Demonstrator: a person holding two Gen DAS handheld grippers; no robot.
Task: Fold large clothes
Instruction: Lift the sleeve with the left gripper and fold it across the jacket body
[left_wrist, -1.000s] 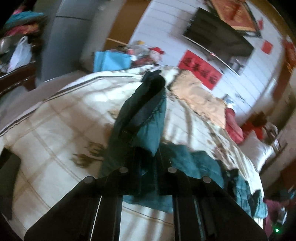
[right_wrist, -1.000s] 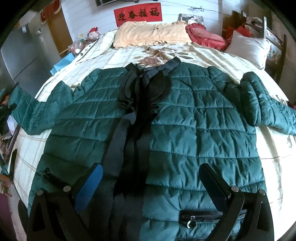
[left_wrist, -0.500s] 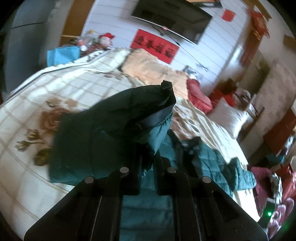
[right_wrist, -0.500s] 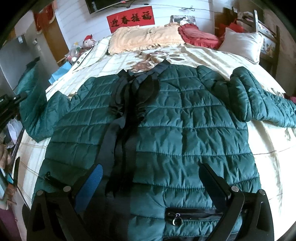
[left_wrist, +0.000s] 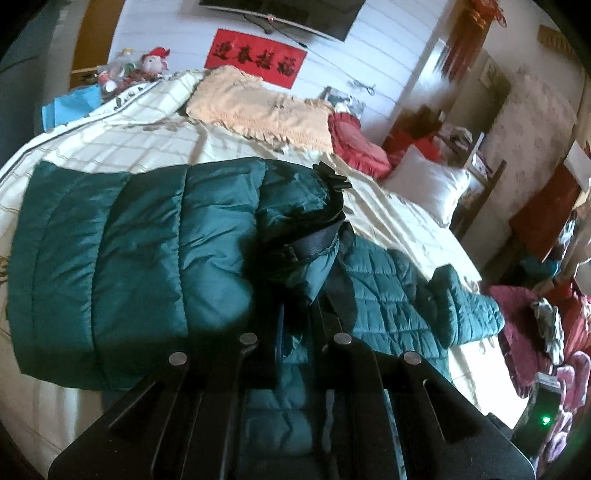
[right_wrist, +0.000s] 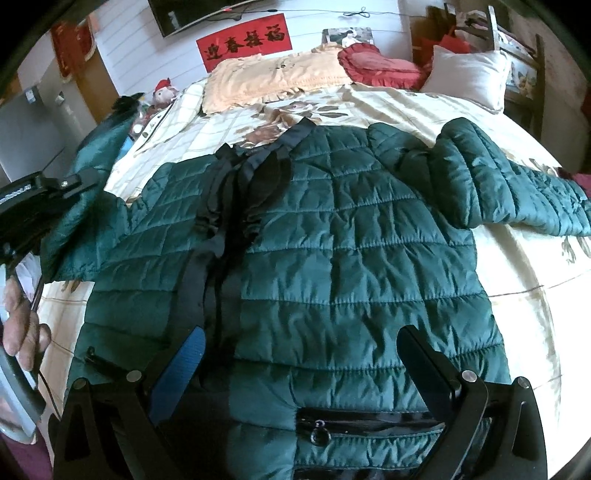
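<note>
Green quilted jacket (right_wrist: 332, 258) lay spread on the bed (right_wrist: 517, 280); left gripper (left_wrist: 295, 314) fingers apparently clamped its raised sleeve (left_wrist: 147, 266). Right gripper (right_wrist: 299, 354) hovered, fingers apart. Red banner (right_wrist: 245, 40) bore Chinese characters.

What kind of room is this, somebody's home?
Most likely a bedroom in a home. A large bed with a floral bedspread fills the view, pillows sit at its head, and a wall-mounted television hangs above a red banner. A green quilted jacket lies spread on the bed.
</note>
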